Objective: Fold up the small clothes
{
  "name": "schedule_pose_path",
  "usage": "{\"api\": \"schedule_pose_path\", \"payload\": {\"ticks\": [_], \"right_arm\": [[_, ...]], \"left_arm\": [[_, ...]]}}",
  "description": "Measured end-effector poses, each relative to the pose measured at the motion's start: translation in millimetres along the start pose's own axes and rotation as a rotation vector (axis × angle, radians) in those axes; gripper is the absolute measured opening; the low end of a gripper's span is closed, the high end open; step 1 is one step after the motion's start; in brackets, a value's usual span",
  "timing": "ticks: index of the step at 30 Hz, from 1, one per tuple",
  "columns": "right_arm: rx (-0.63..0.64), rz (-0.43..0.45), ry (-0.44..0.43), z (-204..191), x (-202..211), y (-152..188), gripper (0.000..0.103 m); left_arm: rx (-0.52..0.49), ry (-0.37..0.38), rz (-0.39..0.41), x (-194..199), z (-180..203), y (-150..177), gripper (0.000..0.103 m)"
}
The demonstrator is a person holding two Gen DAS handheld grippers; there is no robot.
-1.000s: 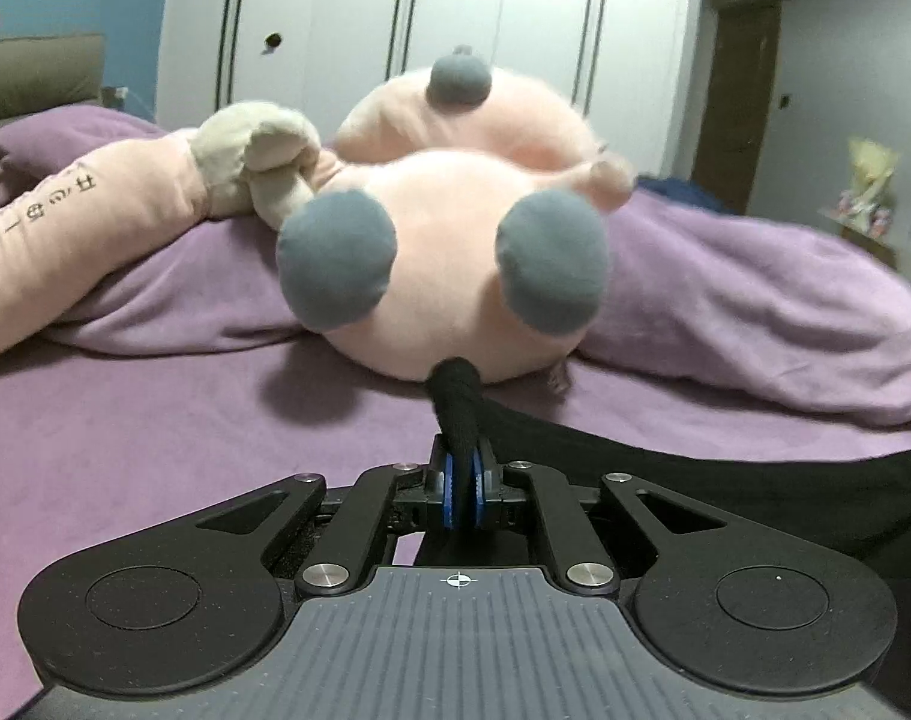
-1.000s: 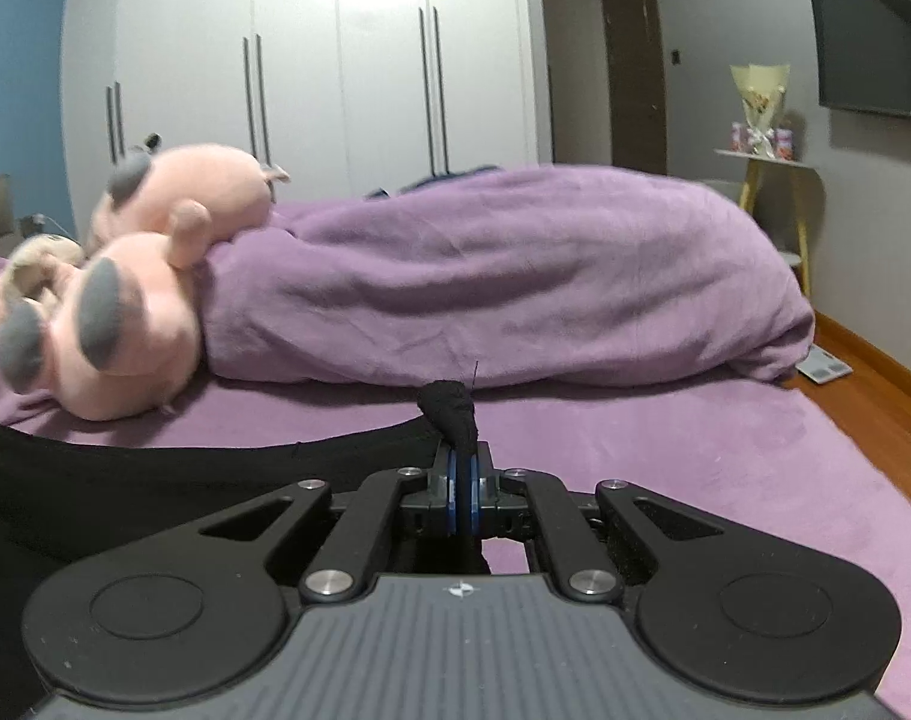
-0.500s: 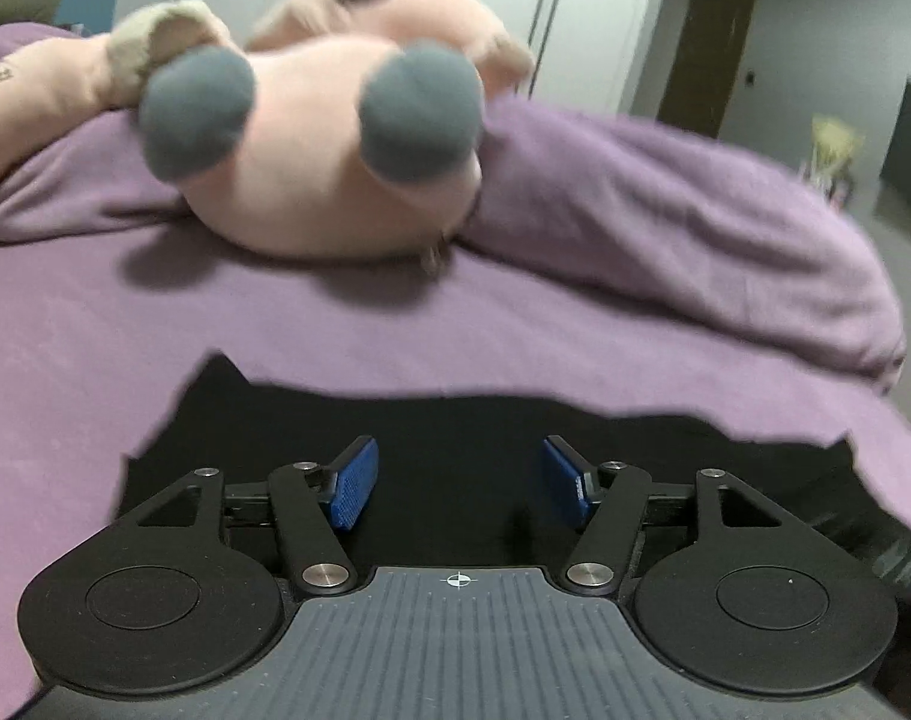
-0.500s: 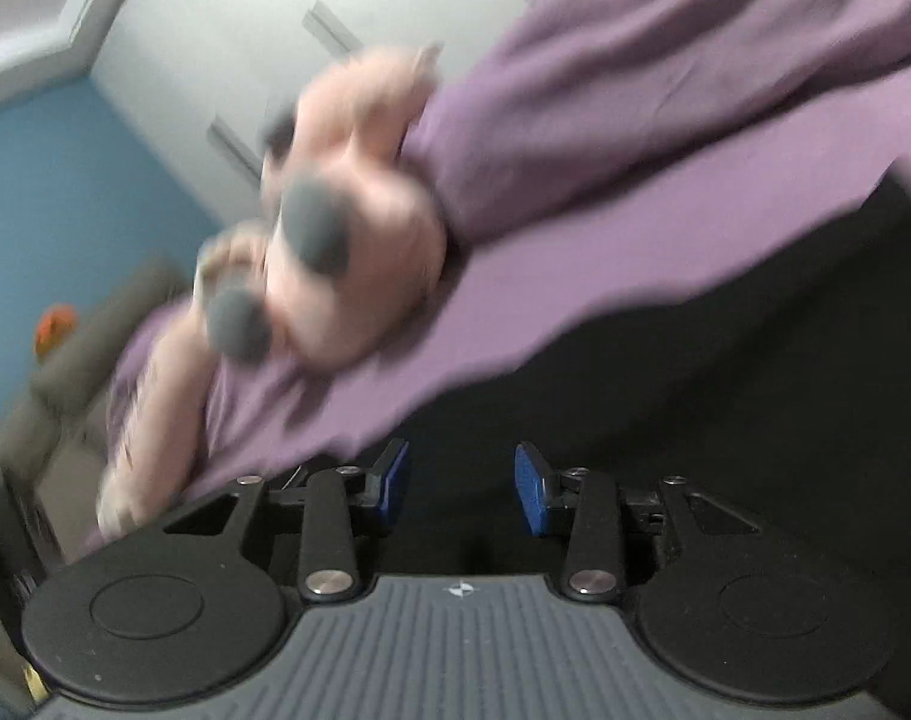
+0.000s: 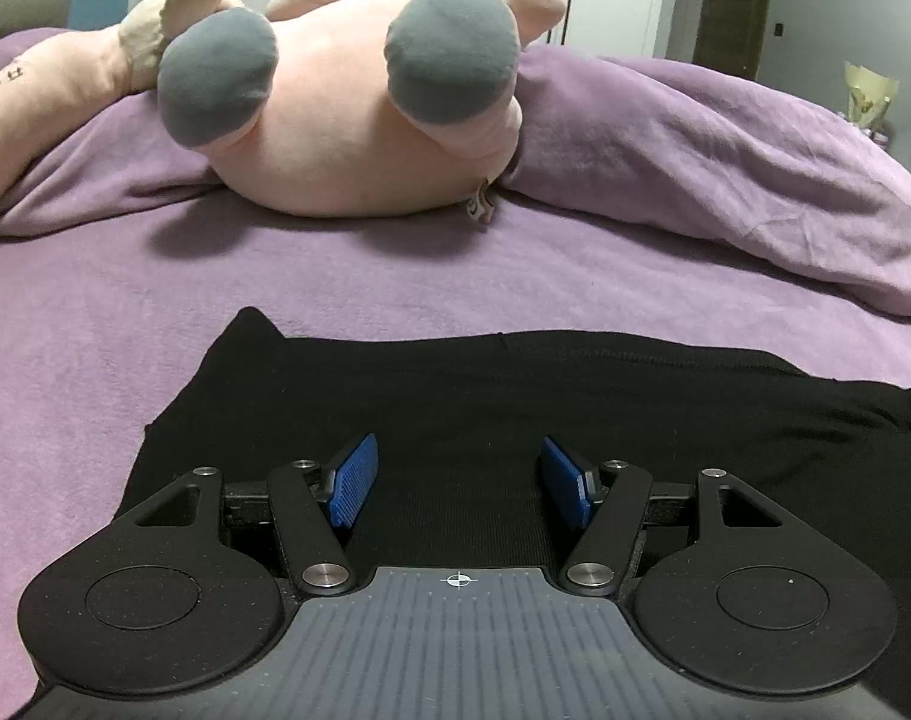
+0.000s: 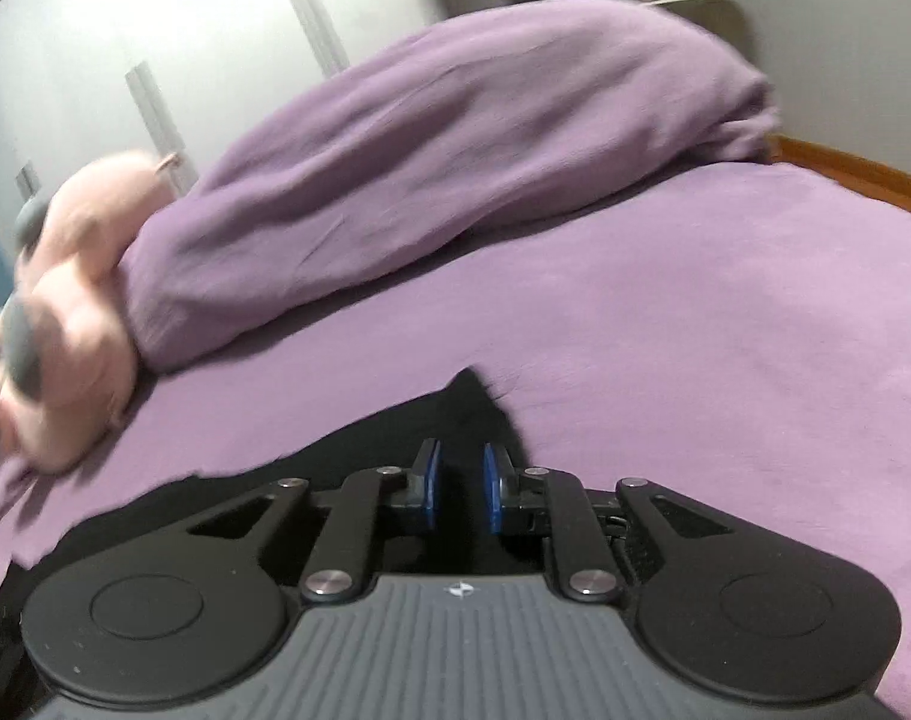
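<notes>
On your far left in the left wrist view, a long pink plush limb (image 5: 41, 90) with printed characters is lying on the purple bedspread (image 5: 95, 324), its soft fleece nap showing faint brush marks. Next to it, the round pink plush toy (image 5: 347, 138) is resting with two grey, dome-shaped felt feet (image 5: 215, 84) pointing at you. A rumpled purple blanket (image 5: 725, 168) is heaped to its right, touching the toy.

You are holding the left gripper (image 5: 458, 480) released, its ribbed blue pads (image 5: 353, 480) spread wide apart above the black garment (image 5: 515, 396). That garment, a matte fine-knit fabric, is lying flat on the bedspread just in front of you, one corner poking up into a small peak at its upper left, its far edge running fairly straight to the right.

In the right wrist view, tilted and blurred, the plush toy (image 6: 65, 324) is sitting at the left, the blanket (image 6: 431, 168) rising in a long smooth mound across the middle. You are keeping the right gripper (image 6: 461, 495) released too, its blue pads (image 6: 431, 486) standing a narrow gap apart over a pointed corner of the black garment (image 6: 473, 402), gripping nothing.
</notes>
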State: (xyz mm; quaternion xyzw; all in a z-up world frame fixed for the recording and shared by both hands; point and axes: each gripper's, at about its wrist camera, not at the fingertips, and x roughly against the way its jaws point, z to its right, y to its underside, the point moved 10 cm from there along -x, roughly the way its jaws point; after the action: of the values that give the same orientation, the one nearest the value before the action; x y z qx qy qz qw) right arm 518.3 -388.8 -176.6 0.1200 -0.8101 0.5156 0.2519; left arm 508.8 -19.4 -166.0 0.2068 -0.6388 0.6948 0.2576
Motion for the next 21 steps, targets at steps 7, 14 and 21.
{"api": "schedule_pose_path", "payload": {"ticks": [7, 14, 21], "right_arm": [[0.201, -0.045, -0.109, -46.7, 57.6, 29.3, 0.027], [0.54, -0.127, -0.05, -25.7, 125.8, 90.7, 0.027], [0.592, -0.144, 0.078, 14.5, 174.9, 93.0, 0.038]], "left_arm": [[-0.037, -0.019, -0.02, 8.2, -2.6, 5.5, 0.067], [-0.04, 0.001, -0.052, 55.0, -23.8, 33.6, 0.076], [0.011, 0.034, -0.105, 120.5, -66.8, 72.6, 0.077]]}}
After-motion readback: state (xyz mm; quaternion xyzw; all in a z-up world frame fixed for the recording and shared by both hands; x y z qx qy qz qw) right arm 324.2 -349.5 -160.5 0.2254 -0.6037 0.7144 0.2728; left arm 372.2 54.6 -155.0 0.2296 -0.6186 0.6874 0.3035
